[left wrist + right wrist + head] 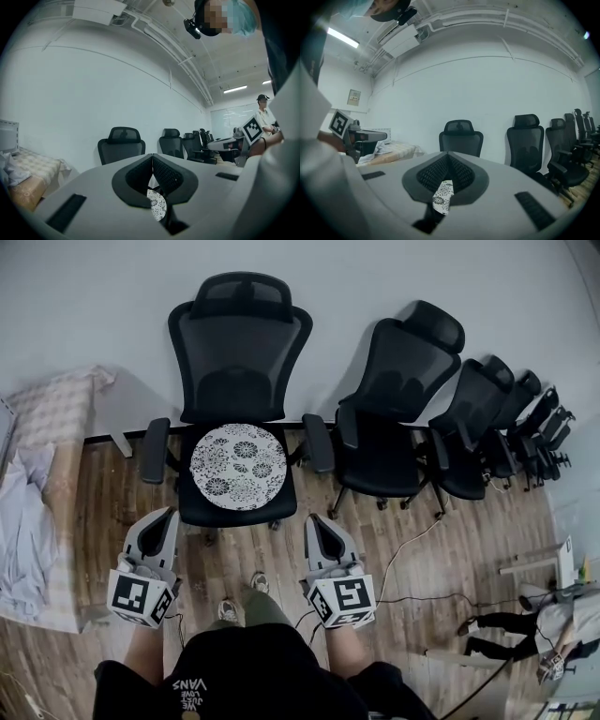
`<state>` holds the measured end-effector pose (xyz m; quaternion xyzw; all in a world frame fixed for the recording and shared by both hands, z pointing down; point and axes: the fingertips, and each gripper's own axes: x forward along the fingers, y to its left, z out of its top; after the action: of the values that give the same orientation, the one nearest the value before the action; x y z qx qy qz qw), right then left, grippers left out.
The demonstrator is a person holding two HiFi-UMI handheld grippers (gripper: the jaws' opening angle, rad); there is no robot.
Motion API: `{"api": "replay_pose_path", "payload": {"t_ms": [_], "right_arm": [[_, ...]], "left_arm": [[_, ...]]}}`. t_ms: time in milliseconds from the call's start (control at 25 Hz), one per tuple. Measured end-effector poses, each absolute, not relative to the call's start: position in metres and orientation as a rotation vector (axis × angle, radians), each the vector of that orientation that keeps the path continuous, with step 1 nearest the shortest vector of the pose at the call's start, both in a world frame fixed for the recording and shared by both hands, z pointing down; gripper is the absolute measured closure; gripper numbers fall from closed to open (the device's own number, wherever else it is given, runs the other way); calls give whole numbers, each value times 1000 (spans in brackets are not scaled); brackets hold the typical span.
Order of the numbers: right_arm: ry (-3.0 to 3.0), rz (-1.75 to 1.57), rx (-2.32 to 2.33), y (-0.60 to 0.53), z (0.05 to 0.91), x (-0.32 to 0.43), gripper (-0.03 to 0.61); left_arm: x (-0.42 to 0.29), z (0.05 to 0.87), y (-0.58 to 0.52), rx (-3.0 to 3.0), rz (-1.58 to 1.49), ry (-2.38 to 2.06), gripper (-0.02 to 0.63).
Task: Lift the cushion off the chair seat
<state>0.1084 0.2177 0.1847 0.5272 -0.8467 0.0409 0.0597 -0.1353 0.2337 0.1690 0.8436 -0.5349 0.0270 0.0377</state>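
A round white cushion (238, 466) with a black flower print lies flat on the seat of a black mesh office chair (239, 362) at the wall. My left gripper (162, 518) hovers just short of the seat's front left corner, shut and empty. At the front right corner my right gripper (317, 524) is likewise shut and empty. Neither touches the cushion. In the left gripper view a sliver of the cushion (156, 204) shows below the closed fingertips (152, 161). The right gripper view also shows the cushion (442, 196) beneath its closed fingertips (448, 160).
More black office chairs (394, 413) stand in a row to the right along the wall. At the left is a table (56, 427) with a patterned cloth and white fabric (23, 521). A cable (403, 549) runs over the wooden floor. A person (525, 624) is at the lower right.
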Motion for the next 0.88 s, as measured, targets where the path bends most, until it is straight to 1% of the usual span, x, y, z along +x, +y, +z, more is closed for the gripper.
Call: {"api": "replay_pose_path", "payload": {"t_ms": [880], "right_arm": [[-2644,83,1505,52,176,133,561]], "left_arm": [[-118,159,92,2523,53,-1792,601]]}}
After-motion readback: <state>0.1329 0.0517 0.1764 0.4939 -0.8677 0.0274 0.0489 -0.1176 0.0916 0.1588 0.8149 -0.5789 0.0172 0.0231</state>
